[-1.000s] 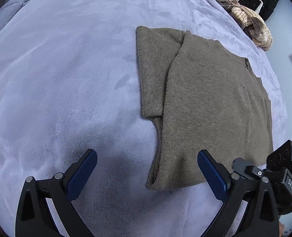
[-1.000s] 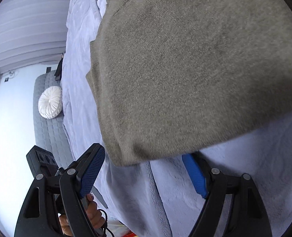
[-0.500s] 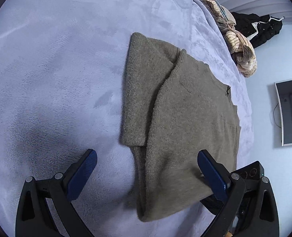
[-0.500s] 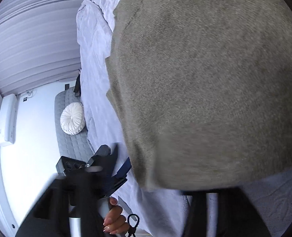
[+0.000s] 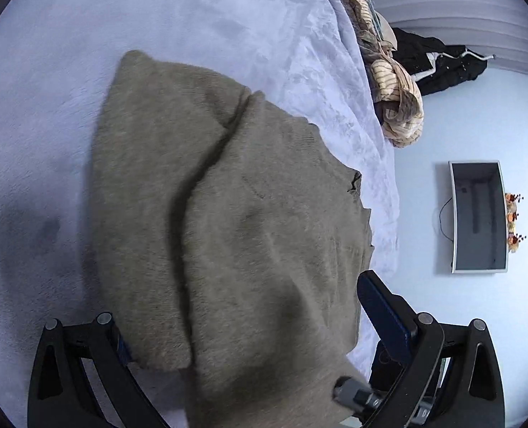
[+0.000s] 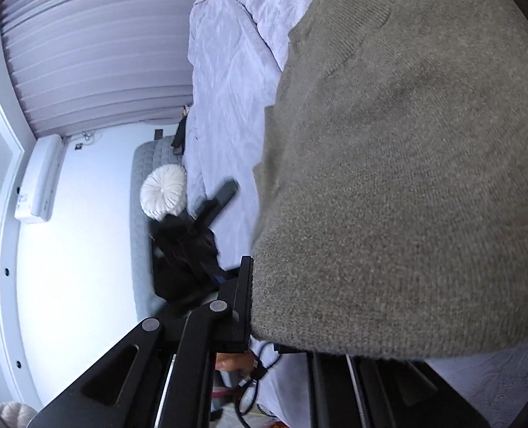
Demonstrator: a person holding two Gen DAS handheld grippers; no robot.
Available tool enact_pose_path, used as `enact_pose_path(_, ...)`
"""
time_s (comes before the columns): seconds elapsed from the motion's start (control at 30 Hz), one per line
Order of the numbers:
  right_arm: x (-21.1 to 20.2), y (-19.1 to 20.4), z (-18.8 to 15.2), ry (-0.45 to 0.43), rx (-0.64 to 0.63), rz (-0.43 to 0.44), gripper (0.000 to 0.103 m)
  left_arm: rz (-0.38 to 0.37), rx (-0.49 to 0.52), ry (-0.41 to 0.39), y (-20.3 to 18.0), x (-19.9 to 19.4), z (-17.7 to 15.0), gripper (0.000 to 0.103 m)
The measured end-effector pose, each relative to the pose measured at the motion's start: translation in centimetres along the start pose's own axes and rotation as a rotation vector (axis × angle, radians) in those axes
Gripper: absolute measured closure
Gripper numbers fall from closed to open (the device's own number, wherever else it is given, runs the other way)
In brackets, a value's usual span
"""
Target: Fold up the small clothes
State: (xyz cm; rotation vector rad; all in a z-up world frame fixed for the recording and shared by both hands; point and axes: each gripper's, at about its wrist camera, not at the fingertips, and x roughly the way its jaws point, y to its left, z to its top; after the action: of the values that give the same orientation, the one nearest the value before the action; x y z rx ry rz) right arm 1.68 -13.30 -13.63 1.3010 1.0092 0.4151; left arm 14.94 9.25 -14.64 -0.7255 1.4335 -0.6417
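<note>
Olive-brown knit sweater [image 5: 249, 235] lies on the bed [image 5: 85, 71], which has a pale lavender plush cover. One sleeve is folded across the body, and the near hem is raised off the cover.

Right gripper [image 6: 281, 321]: jaws closed on the sweater's hem. The knit bunches between the black fingers and drapes over them, filling most of the right wrist view.

Left gripper [image 5: 242, 324]: jaws spread wide, one finger on each side of the sweater's near end. The blue pad [image 5: 381, 306] on the right finger is clear of the fabric; the other finger is partly hidden under the sleeve edge. No grip by this gripper.

Surroundings: heap of striped clothes [image 5: 396, 107] and a dark garment [image 5: 438, 60] beyond the bed's far edge. Round white cushion [image 6: 164, 196] beside the bed in the right wrist view.
</note>
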Motion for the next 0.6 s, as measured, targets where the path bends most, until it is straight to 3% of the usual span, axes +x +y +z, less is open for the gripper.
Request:
enact_pose_path(0.07, 0.6, -0.3, -0.6, 0.038, -0.009, -0.064, 0.094, 0.029, 0.037, 0.020, -1.4, 1.3, -0.1, 0.001)
enact_pose_path(0.2, 0.7, -1.2, -1.6, 0.123, -0.010, -0.183, 0.087, 0.161, 0.090, 0.057, -2.1, 3.9, -0.8, 0.001)
enact_pose_path(0.27, -0.2, -1.5, -1.9, 0.164, -0.018, -0.230, 0.074, 0.205, 0.115, 0.054, -2.2, 4.3, -0.9, 0.001)
enact_pose_path(0.33, -2.0, -1.4, -1.9, 0.163, -0.036, -0.254, 0.050, 0.224, 0.127, 0.037, -2.4, 4.3, -1.0, 0.002)
enact_pose_path(0.37, -3.3, -1.2, -1.6, 0.152, -0.050, -0.259, 0.048, 0.237, 0.132, 0.025, -2.5, 4.2, -1.0, 0.006)
enact_pose_path(0.43, -5.6, -0.7, -0.7, 0.094, -0.086, -0.277, 0.048, 0.297, 0.151, 0.004, -2.7, 4.1, -1.1, 0.030)
enact_pose_path(0.47, -6.9, -0.4, 0.2, 0.038, -0.115, -0.297, 0.049, 0.343, 0.169, -0.002, -2.8, 4.1, -1.1, 0.049)
enact_pose_path(0.5, -7.9, -0.1, 1.1, -0.007, -0.141, -0.317, 0.058, 0.361, 0.188, -0.006, -2.9, 4.0, -1.1, 0.058)
enact_pose_path(0.53, -8.5, 0.1, 2.1, -0.043, -0.161, -0.339, 0.077, 0.361, 0.199, -0.017, -3.0, 3.8, -1.1, 0.062)
enact_pose_path(0.6, -8.8, 0.4, 4.4, -0.100, -0.191, -0.426, 0.086, 0.366, 0.223, -0.040, -3.5, 3.1, -1.2, 0.069)
